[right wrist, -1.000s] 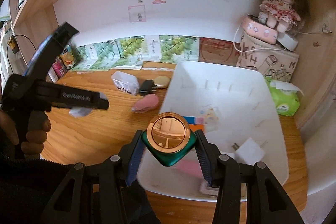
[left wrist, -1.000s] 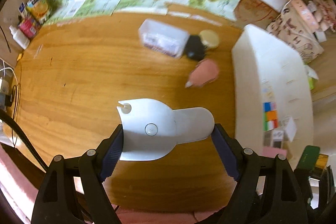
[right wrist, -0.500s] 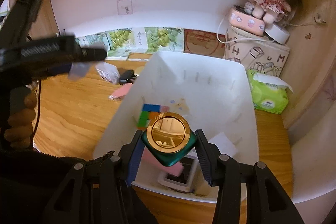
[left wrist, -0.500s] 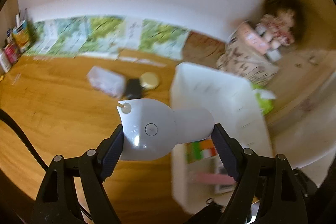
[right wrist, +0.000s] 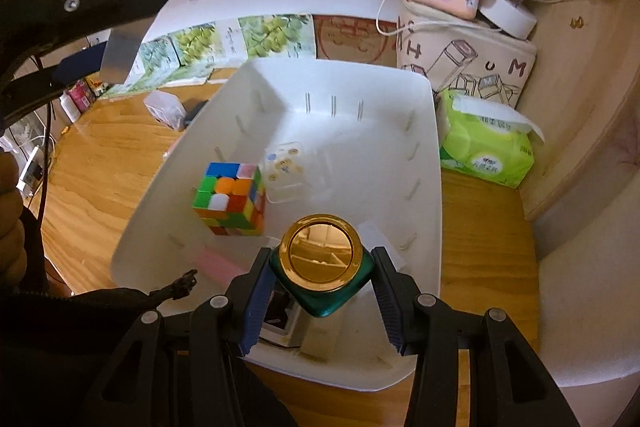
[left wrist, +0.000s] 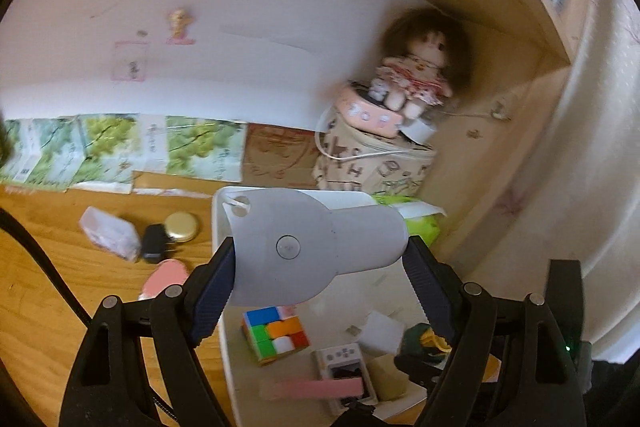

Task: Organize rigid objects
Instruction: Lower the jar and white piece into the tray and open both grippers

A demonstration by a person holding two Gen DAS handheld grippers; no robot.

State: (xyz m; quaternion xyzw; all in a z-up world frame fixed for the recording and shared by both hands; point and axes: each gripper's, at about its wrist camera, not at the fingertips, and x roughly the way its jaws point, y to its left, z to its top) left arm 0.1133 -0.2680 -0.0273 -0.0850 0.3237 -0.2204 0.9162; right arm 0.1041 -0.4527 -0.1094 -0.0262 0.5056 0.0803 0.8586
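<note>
We are hovering over the white bin (right wrist: 424,147), the largest thing here, sitting on the wooden desk (right wrist: 100,163) with its open mouth straight below both tools. Our right gripper (right wrist: 322,277) is pinching a green jar with a gold lid (right wrist: 320,255), lid facing the camera, and it is hanging above the bin's near end, so the drop looks like a short lowering. Our left gripper (left wrist: 318,259) is clamping a grey-white rounded object (left wrist: 304,247) crosswise, its long axis running from finger to finger, above the bin's left wall (left wrist: 219,211); in our judgement it is needing a small shift rightward to clear that rim. The right one is the nearer to release.

Inside the bin we are seeing a colour cube (right wrist: 230,197), a clear little box with stickers (right wrist: 286,167), a pink strip (left wrist: 316,387) and a small white device (left wrist: 344,363) crowding the near end, so the freer floor is lying toward the far wall. Outside, a clear box (left wrist: 110,233), a black adapter (left wrist: 152,247), a gold compact (left wrist: 182,226) and a pink item (left wrist: 166,277) are waiting on the desk.
</note>
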